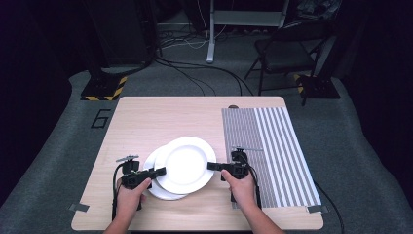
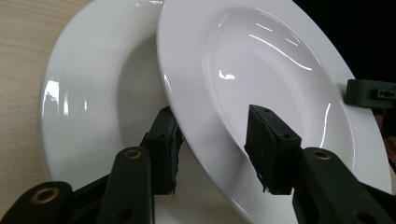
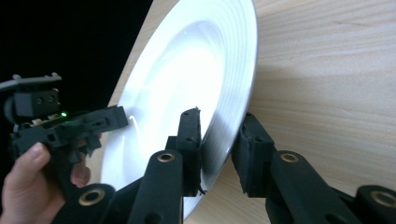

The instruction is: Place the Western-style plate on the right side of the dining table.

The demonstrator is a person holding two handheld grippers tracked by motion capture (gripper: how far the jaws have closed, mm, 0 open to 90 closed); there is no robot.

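Note:
Two white plates overlap near the front of the wooden table (image 1: 146, 117). The upper plate (image 1: 185, 163) (image 2: 261, 70) (image 3: 187, 79) is tilted and raised over the lower plate (image 1: 165, 194) (image 2: 93, 93), which lies flat on the table. My left gripper (image 1: 160, 170) (image 2: 215, 149) is shut on the upper plate's left rim, one jaw under it and one on top. On the opposite rim, my right gripper (image 1: 212, 165) (image 3: 217, 149) is shut in the same way. The right gripper view also takes in the left gripper (image 3: 112, 119) and the hand (image 3: 23, 186) holding it.
A grey striped mat (image 1: 268, 146) covers the right part of the table, just right of my right hand. Bare wood lies behind the plates. Beyond the table stand a folding chair (image 1: 287, 48), a stand base with hazard tape (image 1: 102, 90) and floor cables.

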